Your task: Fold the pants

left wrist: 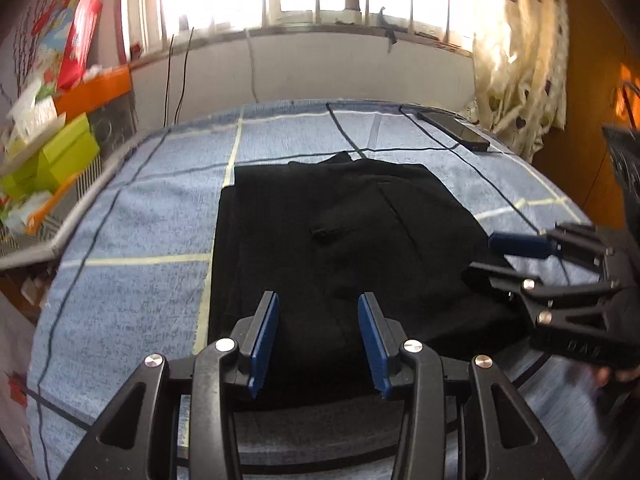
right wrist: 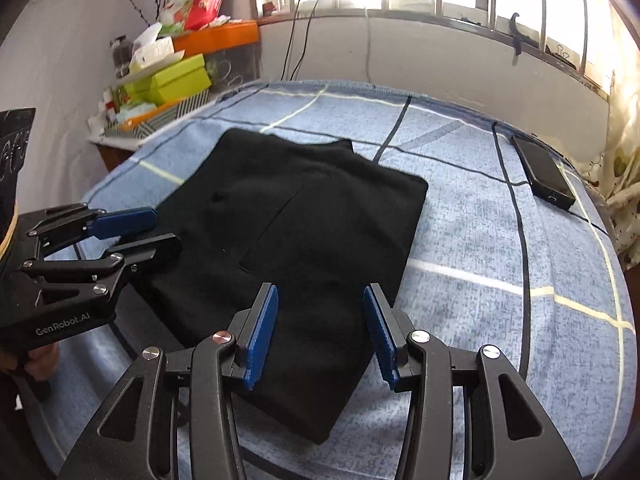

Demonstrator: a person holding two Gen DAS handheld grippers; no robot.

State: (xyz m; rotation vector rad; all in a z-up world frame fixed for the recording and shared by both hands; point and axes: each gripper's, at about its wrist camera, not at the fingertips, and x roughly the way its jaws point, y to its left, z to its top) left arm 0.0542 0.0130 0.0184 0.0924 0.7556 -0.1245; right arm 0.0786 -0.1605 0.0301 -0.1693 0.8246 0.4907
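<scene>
The black pants (left wrist: 332, 248) lie folded into a flat rectangle on the blue checked bed cover (left wrist: 140, 240); they also show in the right wrist view (right wrist: 304, 248). My left gripper (left wrist: 318, 312) is open and empty, hovering over the near edge of the pants; it also shows at the left of the right wrist view (right wrist: 160, 228). My right gripper (right wrist: 320, 308) is open and empty over the near right part of the pants; it shows at the right of the left wrist view (left wrist: 484, 252), its fingers at the pants' right edge.
A dark phone-like device (right wrist: 542, 172) with a cable lies at the bed's far right. A cluttered side table with green and orange boxes (right wrist: 176, 76) stands at the left. A window wall runs behind; a curtain (left wrist: 520, 60) hangs at the right.
</scene>
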